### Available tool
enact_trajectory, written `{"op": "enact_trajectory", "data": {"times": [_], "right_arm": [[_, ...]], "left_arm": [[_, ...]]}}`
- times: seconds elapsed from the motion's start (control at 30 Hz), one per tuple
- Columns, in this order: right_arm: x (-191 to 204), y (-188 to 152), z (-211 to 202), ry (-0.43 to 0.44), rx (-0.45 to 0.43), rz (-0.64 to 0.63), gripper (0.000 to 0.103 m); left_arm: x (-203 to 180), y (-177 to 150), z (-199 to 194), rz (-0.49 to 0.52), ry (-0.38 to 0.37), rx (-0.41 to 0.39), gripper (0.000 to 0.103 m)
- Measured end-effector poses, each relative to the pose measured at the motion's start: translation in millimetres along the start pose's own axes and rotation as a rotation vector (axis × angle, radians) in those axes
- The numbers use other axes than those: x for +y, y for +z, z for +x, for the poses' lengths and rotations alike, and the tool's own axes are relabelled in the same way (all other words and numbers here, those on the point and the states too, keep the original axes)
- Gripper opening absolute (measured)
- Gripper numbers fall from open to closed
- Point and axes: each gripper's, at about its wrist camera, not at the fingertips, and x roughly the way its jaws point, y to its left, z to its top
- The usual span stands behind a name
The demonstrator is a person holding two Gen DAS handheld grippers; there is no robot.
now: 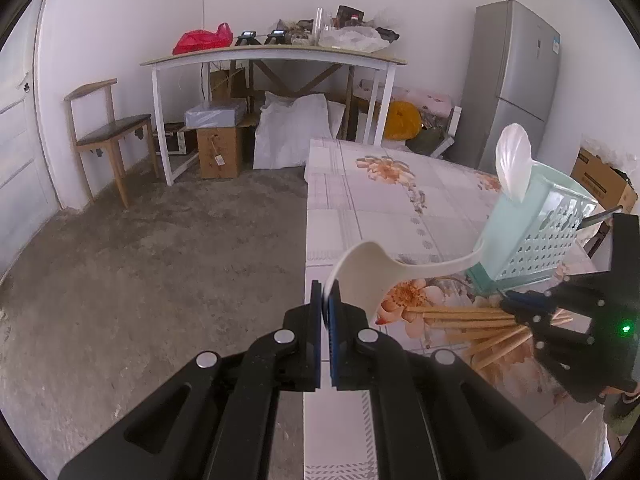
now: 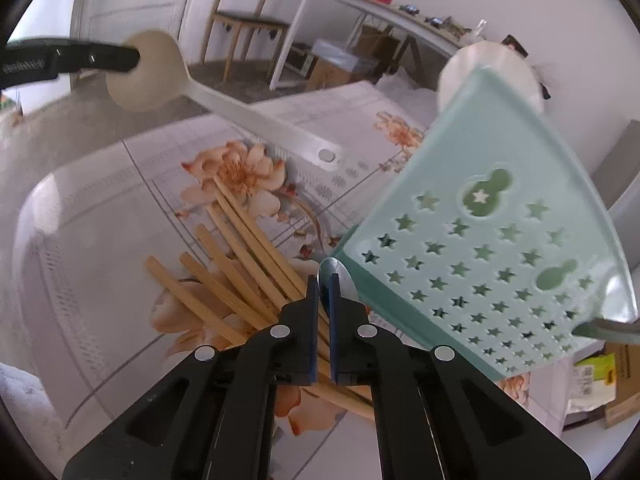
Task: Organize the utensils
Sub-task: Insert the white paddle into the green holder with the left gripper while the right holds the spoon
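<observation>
The left hand-held gripper [image 1: 325, 300] was clamped on the bowl rim of a white plastic ladle [image 1: 366, 276], whose handle ran away to the right toward the pale green utensil holder [image 1: 532, 232]. The right hand-held gripper [image 2: 325, 292] had its jaws pressed together on the bowl of a metal spoon [image 2: 334, 276], which lay just at the foot of the holder's star-punched wall [image 2: 480, 248]; the spoon's handle was hidden behind the fingers. Directly under and left of that gripper lay a loose fan of wooden chopsticks [image 2: 236, 264] on the flowered table [image 2: 100, 240], crowding the spot it worked in. The holder stood tilted in the right wrist view and blocked everything to that gripper's right; a second white ladle [image 1: 513, 162] stuck up out of it. A grey utensil tip [image 2: 600, 330] at the holder's far rim was cut off and hard to identify. The table's left edge dropped to bare concrete floor [image 1: 160, 260], open ground beyond the left gripper. Farther off stood a wooden chair [image 1: 108, 136], a cluttered white desk [image 1: 272, 58] and a grey fridge [image 1: 516, 76].
</observation>
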Motion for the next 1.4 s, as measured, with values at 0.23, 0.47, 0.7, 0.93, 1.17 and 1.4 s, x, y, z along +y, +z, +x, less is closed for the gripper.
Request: {"op": "enact_trajectory", "data": {"times": [0.23,0.47,0.7,0.93,1.17,1.4], "right_arm": [[-21.5,-16.1,-54.8,-0.034,-0.121,0.111,0.0],[-46.3,-27.0,-90.7,-0.069,-0.218,0.278,0.0],[-59.2,-41.7,-103.5,-0.079,-0.261,0.389,0.0],[-69.2,-55.5,-113.5,-0.073,-0.303,0.459,0.0],[-79.2,-66.3,-117.8,-0.049,-0.349,0.509,0.0],[-89.2,-76.1,-119.1,-0.025,-0.376,0.548,0.0]], "left_arm": [[5.8,10.4,-13.1,-0.025,0.034,-0.053,0.002],[7.5,37.3,-51.4,-0.057,0.041,-0.188,0.002],[-36.0,83.3,-86.2,0.054,-0.035,-0.335,0.002],[-134.3,110.6,-74.9,0.381,-0.072,-0.35,0.002],[-215.4,113.4,-33.3,0.705,0.005,-0.285,0.002],[-266.5,103.7,5.3,0.981,0.108,-0.243,0.003]]}}
